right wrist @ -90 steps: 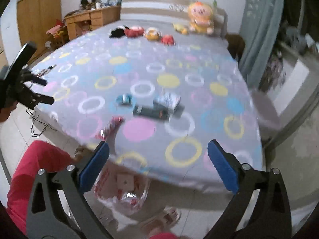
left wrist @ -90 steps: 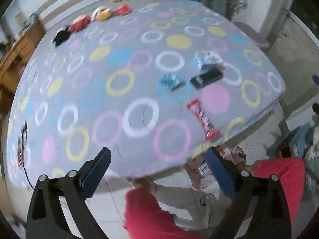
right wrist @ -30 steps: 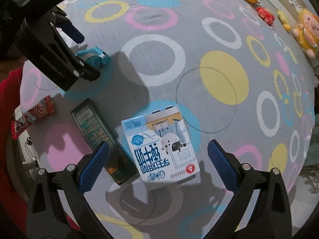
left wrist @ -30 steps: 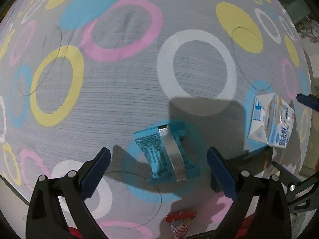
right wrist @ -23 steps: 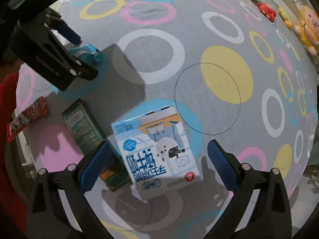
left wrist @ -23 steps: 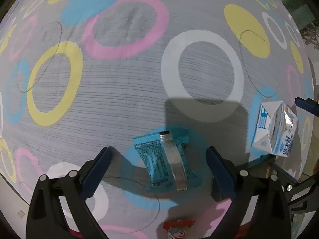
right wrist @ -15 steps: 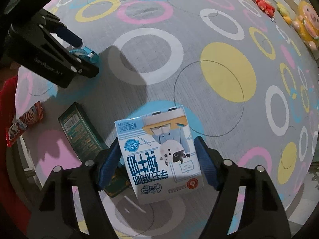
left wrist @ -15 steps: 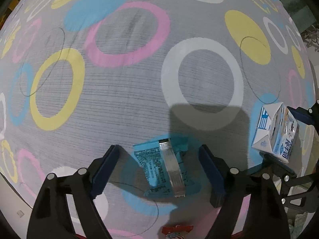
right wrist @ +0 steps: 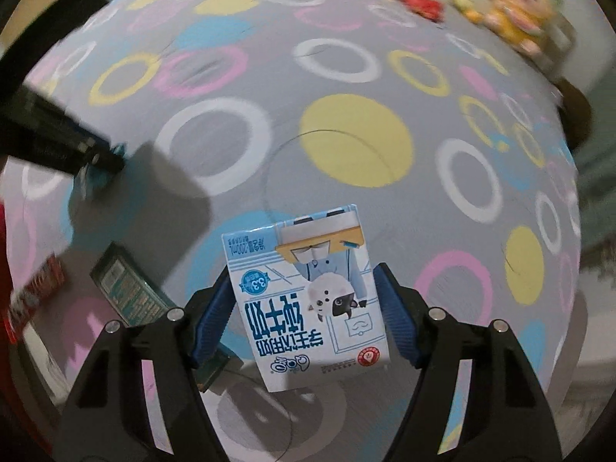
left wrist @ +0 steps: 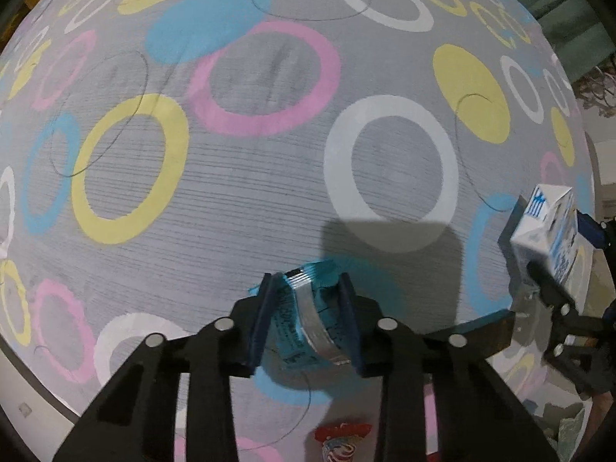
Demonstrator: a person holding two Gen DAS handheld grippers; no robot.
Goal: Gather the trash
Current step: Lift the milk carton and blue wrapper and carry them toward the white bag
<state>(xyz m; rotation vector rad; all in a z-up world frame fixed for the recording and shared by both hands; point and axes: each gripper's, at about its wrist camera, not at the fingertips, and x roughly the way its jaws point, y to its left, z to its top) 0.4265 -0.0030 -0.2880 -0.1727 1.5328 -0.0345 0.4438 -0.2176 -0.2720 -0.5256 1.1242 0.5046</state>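
Bed (left wrist: 250, 200) with the ringed grey sheet is the work surface, plush toys (right wrist: 512, 11) at the far end. Step in hand: double pick, both grippers taking trash off the sheet at once. Right gripper (right wrist: 304, 310) has the milk carton (right wrist: 308, 304) between its blue pads, jaws closing, both pads on the carton's sides; in the left view the carton (left wrist: 546, 231) looks tilted and clear of the sheet, so I'd call it gripped and lifted. Left gripper (left wrist: 306, 317) points straight down, jaws closing on the blue wrapper (left wrist: 304, 323), which is bowed up between the pads and sits on a blue spot of the sheet; pads appear to be on it. Not yet picked: green box (right wrist: 131, 288) just left of the carton, red wrapper (left wrist: 340, 439) near the bed edge. Next: finish the left squeeze, lift straight up, check the thin foil doesn't slip, then carry both to the bin; no bin in view.
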